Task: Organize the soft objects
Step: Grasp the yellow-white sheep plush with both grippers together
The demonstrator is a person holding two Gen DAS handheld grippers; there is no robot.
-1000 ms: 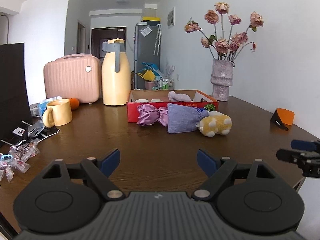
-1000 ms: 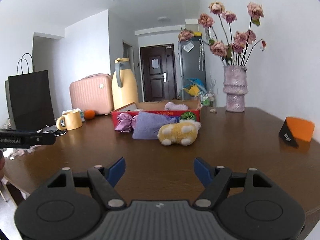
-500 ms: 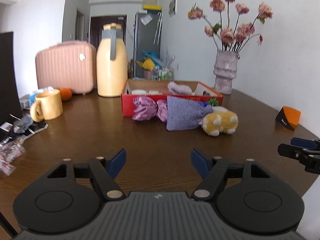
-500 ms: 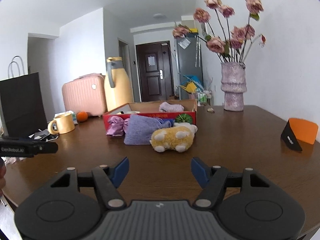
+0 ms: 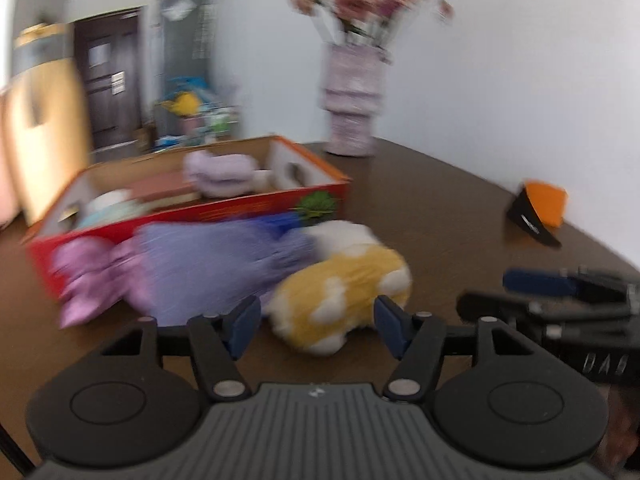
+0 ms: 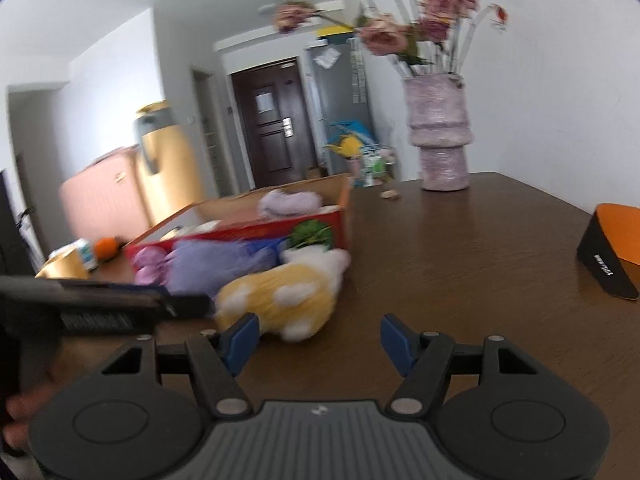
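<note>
A yellow and white plush toy lies on the brown table, in front of a red cardboard box. A purple pouch and a pink satin pouch lean on the box's front. A lilac soft item lies inside it. My left gripper is right at the plush, its jaws closing. The toy sits just beyond the tips, untouched. My right gripper is open over bare table, with the plush ahead to its left. Each gripper shows in the other's view, the right and the left.
A lilac vase of dried roses stands at the back right. An orange and black wedge lies near the right edge. A yellow thermos jug, a pink case, a mug and an orange stand at the left.
Both grippers have moved forward over the table towards the soft things. The left one came up to the plush, and its jaws narrowed. The left view is now blurred.
</note>
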